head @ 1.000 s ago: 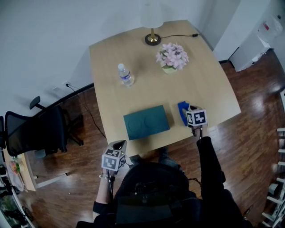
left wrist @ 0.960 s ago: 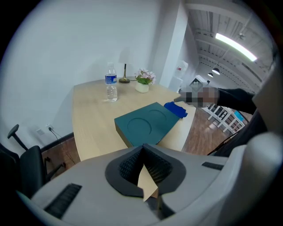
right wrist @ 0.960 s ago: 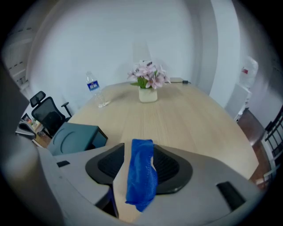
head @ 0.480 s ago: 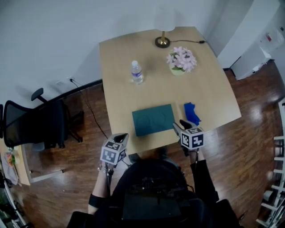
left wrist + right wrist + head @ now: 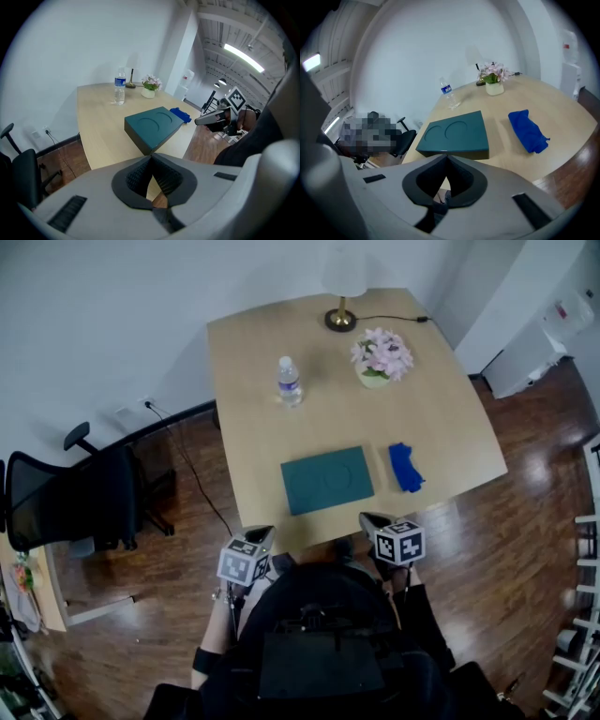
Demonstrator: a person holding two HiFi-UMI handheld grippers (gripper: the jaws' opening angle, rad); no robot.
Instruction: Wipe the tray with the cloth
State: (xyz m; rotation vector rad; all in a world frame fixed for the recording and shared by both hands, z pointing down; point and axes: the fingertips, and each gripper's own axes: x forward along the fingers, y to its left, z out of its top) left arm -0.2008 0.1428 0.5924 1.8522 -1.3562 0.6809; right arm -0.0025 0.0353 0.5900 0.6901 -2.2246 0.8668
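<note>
**Tray, cloth untouched**

Teal tray [image 5: 327,480] near counter [image 5: 441,409] front edge, blue cloth [image 5: 405,467] just beside it, not touching. Wood floor [image 5: 525,521], white wall [image 5: 94,315]. Left gripper [image 5: 260,532] closed, empty. Right gripper [image 5: 368,519] jaws just closed on nothing. The 2 hover off the counter edge, tray ahead between them.

I list: plain white wall [image 5: 94,315] behind; dark, glossy wood plank floor [image 5: 525,521]; pale wood table [image 5: 253,381] set against that wall; table lamp [image 5: 343,273] with a white shade at its far edge, cord [image 5: 384,317] trailing right; black office chair [image 5: 66,502] at left; ceiling strip light [image 5: 243,51], lit.
</note>
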